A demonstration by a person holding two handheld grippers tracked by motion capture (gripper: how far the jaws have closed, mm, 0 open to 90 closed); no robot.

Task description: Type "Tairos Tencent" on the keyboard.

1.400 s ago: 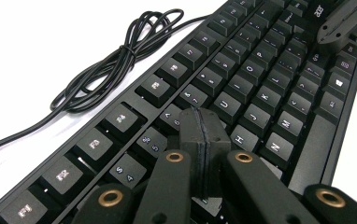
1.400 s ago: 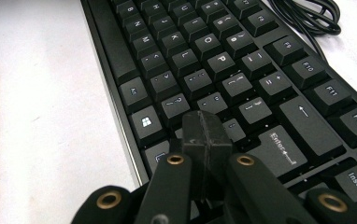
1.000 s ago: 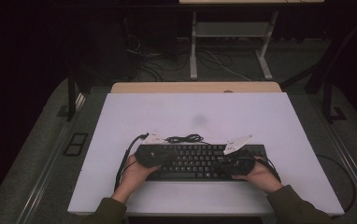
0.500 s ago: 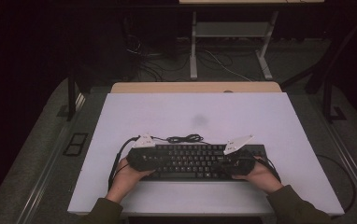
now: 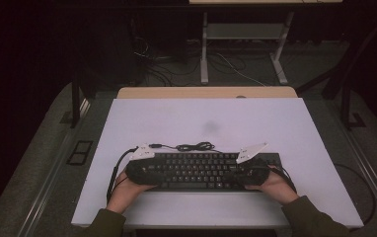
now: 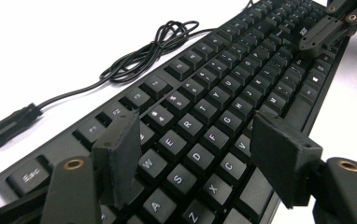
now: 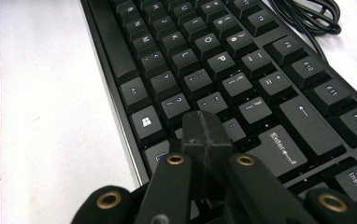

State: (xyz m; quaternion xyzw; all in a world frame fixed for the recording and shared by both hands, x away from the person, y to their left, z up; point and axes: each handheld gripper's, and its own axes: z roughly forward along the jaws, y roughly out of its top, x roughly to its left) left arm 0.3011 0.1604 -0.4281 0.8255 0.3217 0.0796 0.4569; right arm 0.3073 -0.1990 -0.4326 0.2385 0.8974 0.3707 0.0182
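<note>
Seen from the high view, a black keyboard (image 5: 204, 170) lies near the front edge of the white table (image 5: 295, 128), and a person's two hands sit at its ends, each holding a gripper. Its cable (image 5: 194, 146) is bunched in a loose coil just behind its back edge, out of the way of the keys. The left gripper (image 5: 139, 170) is over the keyboard's left end and the right gripper (image 5: 250, 173) over its right end, a placing that would suit working the keys from both sides.

Next, the left gripper view looks along the key rows from the Esc corner. The left gripper's (image 6: 204, 163) jaws stand wide apart with nothing between them, poised just above the letter keys near Q, W and C. The cable's plug (image 6: 8, 126) lies on the table beside the Esc end.

Finally, in the right gripper view, the right gripper's (image 7: 208, 140) jaws are pressed flat together, empty, forming one blunt tip. That tip sits over the keys just left of Enter (image 7: 282, 147), probably so that it can press a single key; contact cannot be told.
</note>
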